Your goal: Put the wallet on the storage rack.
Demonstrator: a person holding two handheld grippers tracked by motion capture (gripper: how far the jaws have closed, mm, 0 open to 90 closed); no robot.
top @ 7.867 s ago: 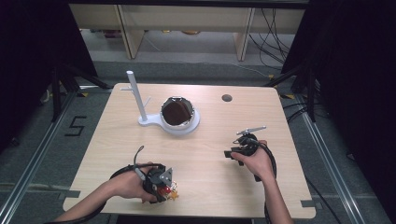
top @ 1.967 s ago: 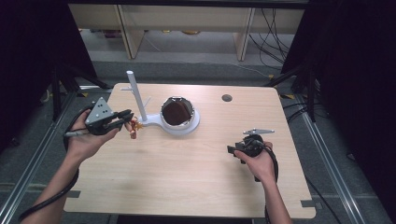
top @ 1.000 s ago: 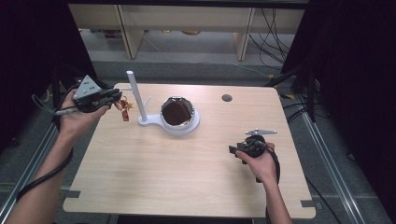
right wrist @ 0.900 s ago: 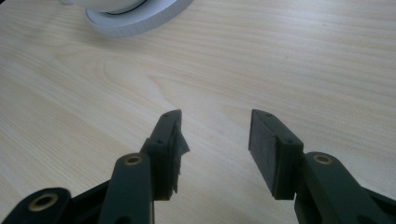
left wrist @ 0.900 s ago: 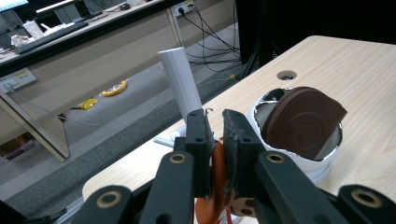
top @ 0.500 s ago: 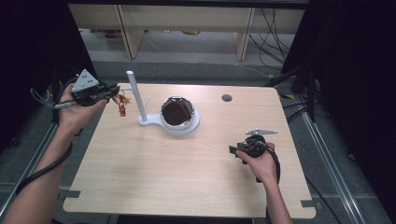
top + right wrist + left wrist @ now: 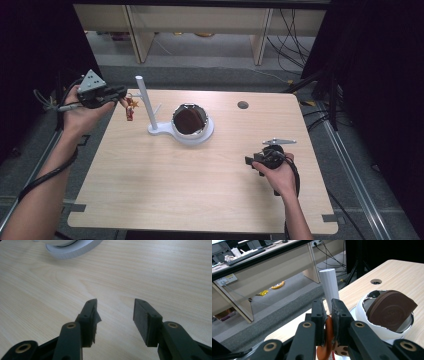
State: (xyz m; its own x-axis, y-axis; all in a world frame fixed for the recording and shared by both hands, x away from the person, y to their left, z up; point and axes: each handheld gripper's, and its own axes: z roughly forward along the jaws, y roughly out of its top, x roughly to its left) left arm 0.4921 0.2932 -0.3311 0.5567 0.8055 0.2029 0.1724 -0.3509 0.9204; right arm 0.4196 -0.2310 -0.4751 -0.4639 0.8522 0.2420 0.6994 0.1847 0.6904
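My left gripper (image 7: 122,93) hangs in the air off the table's far left corner, just left of the top of a white upright post (image 7: 142,99). It is shut on the orange ring (image 7: 328,327) of a keychain, and a small red figure (image 7: 130,110) dangles below the jaws. In the left gripper view the post (image 7: 329,287) rises right behind the gripper (image 7: 327,305). The post's base joins a white bowl (image 7: 206,134) that holds a brown round pouch (image 7: 190,121). My right gripper (image 7: 248,161) rests low at the table's right, open (image 7: 115,315), with nothing between the jaws.
A round cable hole (image 7: 243,105) sits in the wooden table (image 7: 200,190) near its far edge. Beyond the table are shelf legs and loose cables on the floor. Dark frames stand to either side.
The left gripper has risen slightly with the keychain and stayed beside the post. The right gripper has kept still.
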